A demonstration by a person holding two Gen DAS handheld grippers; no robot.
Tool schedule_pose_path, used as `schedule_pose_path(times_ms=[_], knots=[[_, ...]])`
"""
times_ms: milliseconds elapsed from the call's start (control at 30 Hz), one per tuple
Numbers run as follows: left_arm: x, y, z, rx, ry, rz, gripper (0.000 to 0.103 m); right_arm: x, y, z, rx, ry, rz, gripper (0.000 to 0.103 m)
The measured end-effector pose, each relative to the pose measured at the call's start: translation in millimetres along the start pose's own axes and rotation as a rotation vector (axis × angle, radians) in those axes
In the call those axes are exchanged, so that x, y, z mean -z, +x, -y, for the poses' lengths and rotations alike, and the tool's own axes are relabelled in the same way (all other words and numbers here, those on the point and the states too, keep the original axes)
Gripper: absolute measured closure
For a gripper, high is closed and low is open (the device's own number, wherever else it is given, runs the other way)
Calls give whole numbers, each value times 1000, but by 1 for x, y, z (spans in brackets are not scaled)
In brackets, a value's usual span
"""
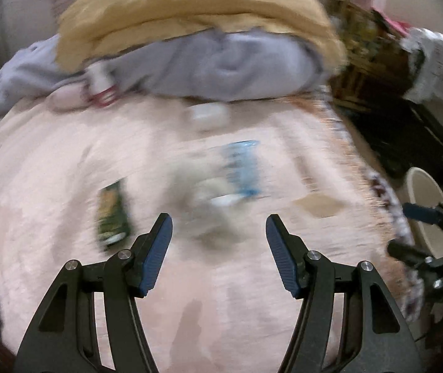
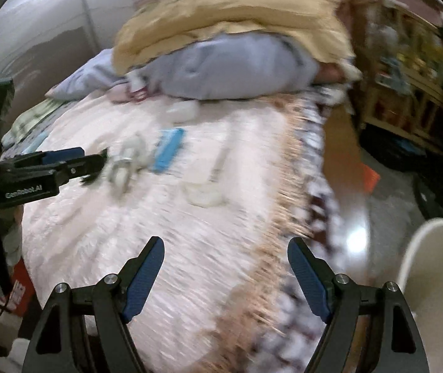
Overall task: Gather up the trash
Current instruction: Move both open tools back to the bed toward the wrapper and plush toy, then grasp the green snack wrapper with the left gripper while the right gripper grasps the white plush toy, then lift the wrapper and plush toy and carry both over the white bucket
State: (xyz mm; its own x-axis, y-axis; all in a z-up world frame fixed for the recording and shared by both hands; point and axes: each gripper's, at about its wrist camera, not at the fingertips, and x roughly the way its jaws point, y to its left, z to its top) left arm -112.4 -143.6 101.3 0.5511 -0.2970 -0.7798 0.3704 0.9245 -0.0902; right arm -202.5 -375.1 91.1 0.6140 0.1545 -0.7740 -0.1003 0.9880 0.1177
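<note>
Trash lies on a pink bedspread (image 1: 50,186): a blue wrapper (image 1: 243,168), a crumpled clear wrapper (image 1: 215,199), a green packet (image 1: 111,217), a brown scrap (image 1: 317,205) and a white piece (image 1: 207,115). My left gripper (image 1: 219,227) is open and empty, just short of the crumpled wrapper. In the right wrist view it shows at the left (image 2: 94,158), beside the crumpled wrapper (image 2: 128,161) and blue wrapper (image 2: 168,149). My right gripper (image 2: 226,248) is open and empty above the bed's near part. A white bin (image 2: 432,279) stands on the floor at the right; it also shows in the left wrist view (image 1: 423,205). Both views are blurred.
A yellow blanket (image 1: 190,9) and a grey-blue pillow (image 1: 221,65) are piled at the bed's far end. A small red and white object (image 1: 101,87) lies by the pillow. A fringed bed edge (image 2: 299,186) runs along the right. Cluttered wooden shelves (image 2: 408,77) stand past it.
</note>
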Motion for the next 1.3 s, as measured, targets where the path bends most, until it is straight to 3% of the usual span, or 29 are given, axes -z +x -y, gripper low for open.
schedule_pose_path(times_ms=[133,267,633,733,800,867,933,967,1000,1167,1300], knots=[[12,1,-55,-59,-87,-17,42,-16,18,-29,-55,-72,-6,24],[19,6,-87,-82,-148,-32,42,-34,32,-59,-110,-143,-4,24],[11,58,-119,-65,-243,-65,42,-83,92,-109,-199,-222,-34,24],[7,72,-128,-25,-271,-74,42,-94,109,-116,-220,-213,-50,24],[6,79,-130,11,-284,-83,52,-101,122,-122,-235,-213,-66,24],[5,88,-131,46,-293,-114,76,-106,138,-129,-240,-229,-90,24],[7,92,-131,65,-300,-133,87,-106,152,-133,-215,-242,-121,40],[7,92,-131,71,-300,-131,89,-105,160,-134,-208,-242,-139,61],[8,91,-130,77,-302,-131,90,-102,166,-133,-218,-232,-159,68],[12,70,-120,110,-306,-106,94,-92,150,-124,-262,-202,-140,74],[14,47,-99,118,-260,-75,94,-80,113,-113,-265,-202,-90,74]])
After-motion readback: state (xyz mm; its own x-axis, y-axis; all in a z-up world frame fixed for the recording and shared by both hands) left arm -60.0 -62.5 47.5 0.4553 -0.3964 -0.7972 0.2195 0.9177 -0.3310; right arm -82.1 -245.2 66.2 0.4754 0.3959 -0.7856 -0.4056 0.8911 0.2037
